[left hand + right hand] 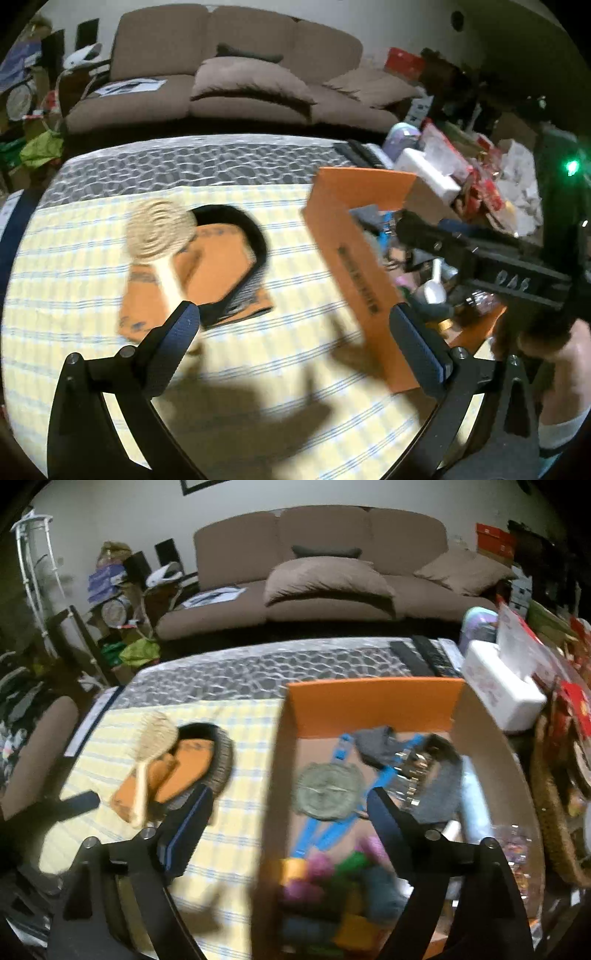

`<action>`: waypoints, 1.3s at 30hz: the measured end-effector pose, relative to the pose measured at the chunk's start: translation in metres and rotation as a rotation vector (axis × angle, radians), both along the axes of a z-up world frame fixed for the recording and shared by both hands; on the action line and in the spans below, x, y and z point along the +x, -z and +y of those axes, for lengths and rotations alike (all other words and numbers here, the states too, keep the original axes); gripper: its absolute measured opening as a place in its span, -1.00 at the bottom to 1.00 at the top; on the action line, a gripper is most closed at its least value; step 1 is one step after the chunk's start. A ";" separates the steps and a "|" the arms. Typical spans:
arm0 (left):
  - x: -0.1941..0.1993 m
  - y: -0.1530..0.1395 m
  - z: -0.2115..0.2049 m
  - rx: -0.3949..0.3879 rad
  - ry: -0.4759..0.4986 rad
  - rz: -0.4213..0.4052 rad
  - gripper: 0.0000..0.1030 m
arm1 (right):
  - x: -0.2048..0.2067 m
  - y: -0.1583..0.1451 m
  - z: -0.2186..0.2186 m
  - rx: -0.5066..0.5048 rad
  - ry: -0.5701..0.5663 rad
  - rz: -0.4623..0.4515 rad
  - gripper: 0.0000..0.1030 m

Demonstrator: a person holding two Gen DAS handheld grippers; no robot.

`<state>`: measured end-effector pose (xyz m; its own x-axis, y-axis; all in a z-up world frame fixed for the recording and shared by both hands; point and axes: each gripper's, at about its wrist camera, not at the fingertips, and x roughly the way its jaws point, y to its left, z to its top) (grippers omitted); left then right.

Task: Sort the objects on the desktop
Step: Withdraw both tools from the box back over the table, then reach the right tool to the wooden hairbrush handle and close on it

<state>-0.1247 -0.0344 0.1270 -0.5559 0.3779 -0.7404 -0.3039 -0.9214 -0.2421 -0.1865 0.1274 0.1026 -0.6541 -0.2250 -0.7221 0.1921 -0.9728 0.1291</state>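
Observation:
A wooden hairbrush (159,236) lies on an orange card (192,280) beside a black headband (243,258) on the checked cloth. My left gripper (295,332) is open and empty above the cloth, just short of the brush handle. An open orange cardboard box (354,266) stands to its right. In the right wrist view the box (369,701) holds a grey round coaster (328,790), blue straps, a grey cloth and coloured toys (332,878). My right gripper (291,819) is open and empty over the box's left wall. The brush (151,746) lies to its left.
A brown sofa (332,576) stands behind the table. A white tissue box (502,686) and cluttered packages sit right of the orange box. A wicker basket (554,812) is at the far right. The right gripper's body (480,258) hangs over the box.

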 end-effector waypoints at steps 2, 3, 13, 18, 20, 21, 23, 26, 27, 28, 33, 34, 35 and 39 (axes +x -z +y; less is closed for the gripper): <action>0.001 0.001 -0.019 -0.001 -0.036 0.001 1.00 | 0.000 -0.002 -0.013 -0.008 -0.013 0.009 0.93; 0.001 0.001 -0.029 0.002 -0.058 0.001 1.00 | 0.000 -0.003 -0.022 -0.010 -0.026 0.018 0.98; -0.008 0.012 -0.100 0.014 -0.209 -0.004 1.00 | -0.005 0.012 -0.089 0.060 -0.106 0.001 0.99; -0.017 0.021 -0.124 0.034 -0.262 -0.024 1.00 | -0.009 0.025 -0.109 0.056 -0.126 -0.023 0.99; -0.020 0.026 -0.133 0.042 -0.278 -0.039 1.00 | -0.011 0.031 -0.120 0.059 -0.139 -0.036 0.99; -0.022 0.030 -0.138 0.050 -0.289 -0.049 1.00 | -0.010 0.034 -0.124 0.061 -0.145 -0.040 0.99; -0.026 0.037 -0.145 0.055 -0.307 -0.068 1.00 | -0.012 0.041 -0.134 0.063 -0.159 -0.053 0.99; -0.032 0.048 -0.157 0.076 -0.339 -0.108 1.00 | -0.014 0.049 -0.148 0.052 -0.182 -0.068 0.99; -0.033 0.051 -0.161 0.088 -0.346 -0.119 1.00 | -0.015 0.054 -0.154 0.053 -0.183 -0.068 0.99; -0.035 0.054 -0.165 0.104 -0.352 -0.131 1.00 | -0.016 0.056 -0.157 0.053 -0.185 -0.068 0.99; -0.038 0.060 -0.177 0.098 -0.386 -0.149 1.00 | -0.019 0.072 -0.178 0.048 -0.213 -0.064 0.96; -0.038 0.061 -0.179 0.095 -0.388 -0.150 1.00 | -0.019 0.074 -0.182 0.050 -0.218 -0.063 0.90; -0.038 0.061 -0.180 0.091 -0.390 -0.151 1.00 | -0.020 0.077 -0.186 0.053 -0.220 -0.061 0.82; -0.040 0.064 -0.183 0.063 -0.398 -0.158 1.00 | -0.025 0.090 -0.193 0.061 -0.210 -0.057 0.52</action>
<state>-0.1649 -0.2169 0.0633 -0.5492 0.2039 -0.8105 0.1175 -0.9413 -0.3165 -0.2115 -0.0660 0.0128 -0.5557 -0.3063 -0.7729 0.3850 -0.9188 0.0872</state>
